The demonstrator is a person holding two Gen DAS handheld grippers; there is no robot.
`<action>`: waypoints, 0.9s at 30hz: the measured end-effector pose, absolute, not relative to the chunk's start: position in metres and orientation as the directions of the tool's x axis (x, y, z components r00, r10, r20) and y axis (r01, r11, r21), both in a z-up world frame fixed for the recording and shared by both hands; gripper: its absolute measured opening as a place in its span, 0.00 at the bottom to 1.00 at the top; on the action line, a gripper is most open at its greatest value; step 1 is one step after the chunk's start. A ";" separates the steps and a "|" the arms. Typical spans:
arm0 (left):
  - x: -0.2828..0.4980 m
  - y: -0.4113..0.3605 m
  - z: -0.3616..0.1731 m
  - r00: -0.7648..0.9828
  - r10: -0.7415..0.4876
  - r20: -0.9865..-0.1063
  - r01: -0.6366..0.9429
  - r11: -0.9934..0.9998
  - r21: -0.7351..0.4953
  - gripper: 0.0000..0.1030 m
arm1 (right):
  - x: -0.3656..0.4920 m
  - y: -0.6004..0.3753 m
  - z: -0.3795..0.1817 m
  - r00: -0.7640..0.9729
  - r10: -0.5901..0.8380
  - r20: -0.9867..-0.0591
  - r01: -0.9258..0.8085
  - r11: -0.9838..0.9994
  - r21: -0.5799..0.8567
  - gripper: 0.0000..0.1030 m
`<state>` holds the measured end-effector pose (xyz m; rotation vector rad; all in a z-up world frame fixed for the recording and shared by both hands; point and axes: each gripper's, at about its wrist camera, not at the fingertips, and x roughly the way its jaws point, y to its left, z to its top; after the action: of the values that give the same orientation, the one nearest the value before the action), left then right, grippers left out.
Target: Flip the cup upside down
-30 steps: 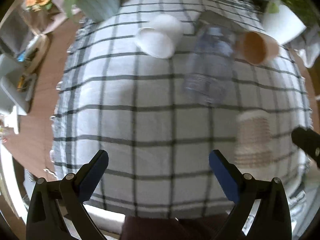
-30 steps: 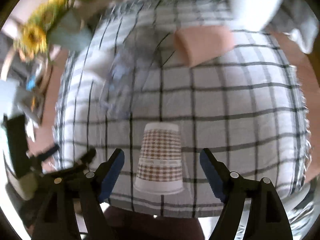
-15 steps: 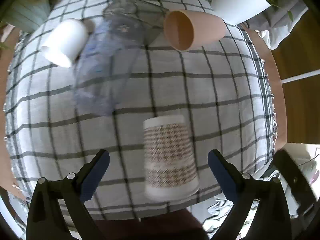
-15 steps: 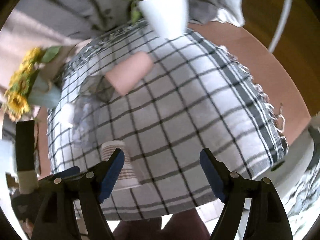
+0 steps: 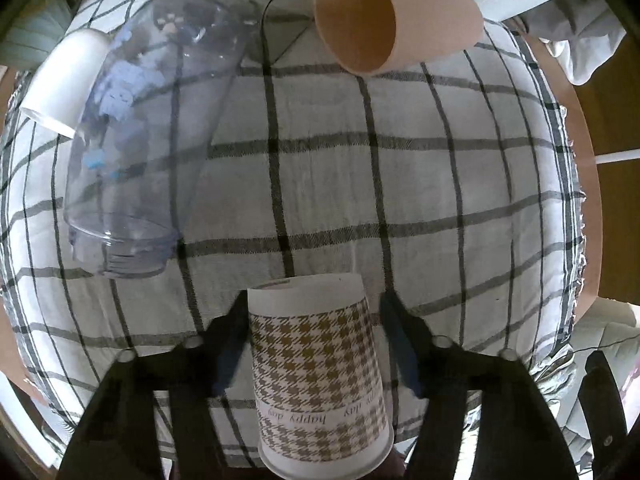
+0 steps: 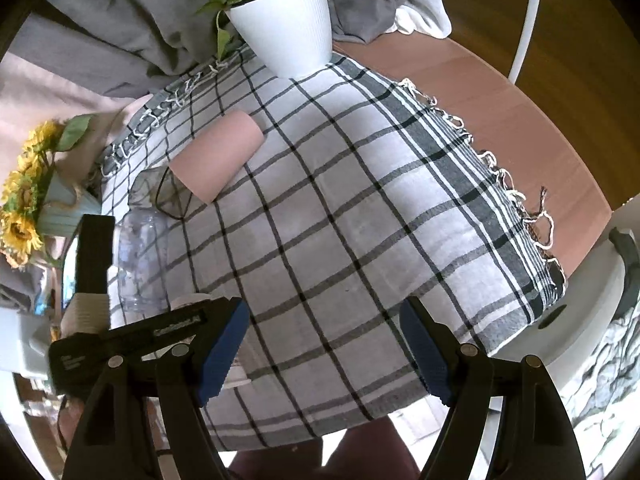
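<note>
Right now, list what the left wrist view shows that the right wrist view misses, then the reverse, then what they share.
Left wrist only: the houndstooth cup, rim down, between the left hand-held gripper fingers, and a white cup lying on its side. Right wrist only: the potted plant, sunflowers and the open, empty right hand-held gripper. Both: checked cloth, tan cup and clear bottle, each lying down.

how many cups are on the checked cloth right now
3, not counting the clear plastic bottle lying among them: a houndstooth paper cup standing upside down between the left gripper fingers, a tan cup on its side at the far end, a white cup on its side at far left.
</note>
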<state>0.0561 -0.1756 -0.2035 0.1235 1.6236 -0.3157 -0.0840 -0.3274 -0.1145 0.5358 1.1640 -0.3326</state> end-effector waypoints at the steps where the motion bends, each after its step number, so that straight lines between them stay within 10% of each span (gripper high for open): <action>1: 0.056 -0.176 -0.204 -0.078 -0.107 -0.991 0.270 0.955 -0.124 0.54 | -0.084 -0.328 -0.115 0.367 0.024 -0.930 0.510 0.831 0.223 0.76; 16: 0.037 -0.182 -0.138 0.285 -0.210 -0.935 0.431 0.900 -0.071 0.54 | -0.088 -0.330 -0.108 0.402 0.020 -0.916 0.485 0.844 0.231 0.76; 27: 0.045 -0.195 -0.152 0.243 -0.216 -0.946 0.457 0.885 -0.085 0.54 | -0.095 -0.334 -0.112 0.392 0.010 -0.920 0.515 0.826 0.229 0.76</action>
<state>0.0455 -0.1949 -0.1521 0.2258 1.2446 -0.4648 -0.0946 -0.3343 -0.1119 0.5348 1.1342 -0.3406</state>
